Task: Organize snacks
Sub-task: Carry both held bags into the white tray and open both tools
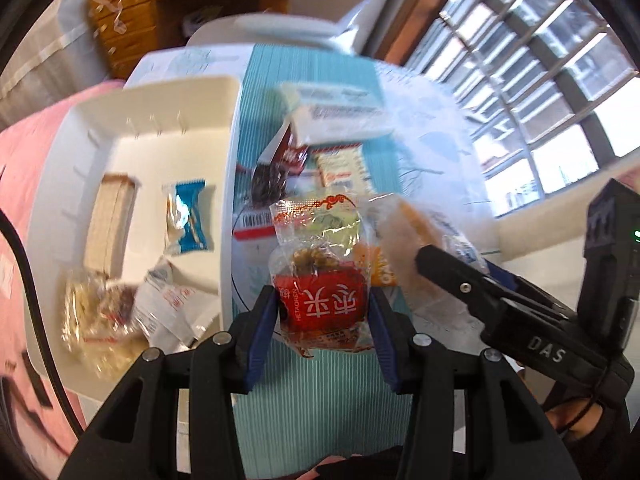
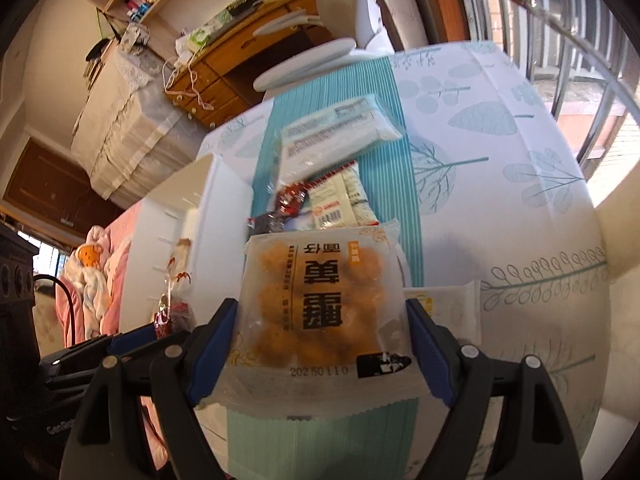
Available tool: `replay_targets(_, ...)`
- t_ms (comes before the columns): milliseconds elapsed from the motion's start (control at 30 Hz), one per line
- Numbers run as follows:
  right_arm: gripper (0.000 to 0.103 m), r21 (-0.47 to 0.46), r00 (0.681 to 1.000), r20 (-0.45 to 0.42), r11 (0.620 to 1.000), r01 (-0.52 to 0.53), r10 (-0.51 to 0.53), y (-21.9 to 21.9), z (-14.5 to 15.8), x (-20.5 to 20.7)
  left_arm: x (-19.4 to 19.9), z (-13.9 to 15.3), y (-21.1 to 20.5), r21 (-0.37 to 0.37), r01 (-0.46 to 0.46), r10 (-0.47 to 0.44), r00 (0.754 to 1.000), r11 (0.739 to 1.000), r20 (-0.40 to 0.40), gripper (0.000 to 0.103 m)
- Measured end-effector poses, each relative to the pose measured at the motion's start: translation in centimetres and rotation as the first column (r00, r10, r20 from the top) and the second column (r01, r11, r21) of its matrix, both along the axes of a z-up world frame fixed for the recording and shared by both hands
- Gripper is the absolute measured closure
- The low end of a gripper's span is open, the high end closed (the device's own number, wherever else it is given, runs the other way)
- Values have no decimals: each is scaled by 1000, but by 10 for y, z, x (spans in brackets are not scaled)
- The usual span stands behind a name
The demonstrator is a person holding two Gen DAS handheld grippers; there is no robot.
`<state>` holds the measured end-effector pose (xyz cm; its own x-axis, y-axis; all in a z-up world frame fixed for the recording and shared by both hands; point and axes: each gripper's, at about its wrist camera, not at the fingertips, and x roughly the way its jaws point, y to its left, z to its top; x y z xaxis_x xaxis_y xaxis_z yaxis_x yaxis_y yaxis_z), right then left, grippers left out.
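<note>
My left gripper (image 1: 322, 308) is shut on a red walnut snack packet (image 1: 320, 280) and holds it above the teal mat (image 1: 320, 412). My right gripper (image 2: 322, 344) is shut on a clear pack of orange round snacks (image 2: 320, 300); it also shows in the left wrist view (image 1: 404, 240), to the right of the red packet. The white tray (image 1: 224, 92) lies to the left and holds several snacks, among them a blue-wrapped one (image 1: 188, 216) and a brown bar (image 1: 110, 224). More packets (image 1: 336, 116) lie piled farther back on the mat.
A leaf-print cloth (image 2: 500, 160) covers the table to the right. A flat white packet (image 2: 452, 308) lies beside my right gripper. A pink bedspread (image 1: 24, 184) lies left of the tray. A wooden desk (image 2: 224, 64) and a white chair stand behind the table, and a barred window (image 1: 540, 80) is at the right.
</note>
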<state>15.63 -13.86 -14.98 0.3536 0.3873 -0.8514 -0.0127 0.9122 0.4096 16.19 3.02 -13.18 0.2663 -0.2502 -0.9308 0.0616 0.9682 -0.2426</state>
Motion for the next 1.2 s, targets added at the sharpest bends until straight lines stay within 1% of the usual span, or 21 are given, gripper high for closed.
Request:
replay_targets(133,21,1,999,36,1000,27,-27,18,17,-13,-7,14,18,-52,42,-39,998,998,58,59)
replay_targets(300,21,13,995,81,999,51,-51,46,34,-29,-16,32,51,-112,86,-71,989,990,128,59)
replay_targets(533,21,24,986,151,997,71,-74,89,51,-48,-27,49,101,-160,129,-93,972,979,214,58)
replay_targets(667,21,34,981,176,996,82,-87,112,53,-57,-29,53,125,-160,135,-94,966,978,240,58)
replay_targets(733,21,48,978,185,995,83,-91,124,53,-61,-29,54,142,-149,133,-94,965,980,244,58)
replay_targets(1000,21,84,980,187,995,50,-65,176,47,-58,-29,47,199,-109,85,-58,972,990,229,58)
replay_targets(1200,21,100,983,183,995,2,-20,209,41,-53,-30,41,230,-90,44,-24,977,995,213,58)
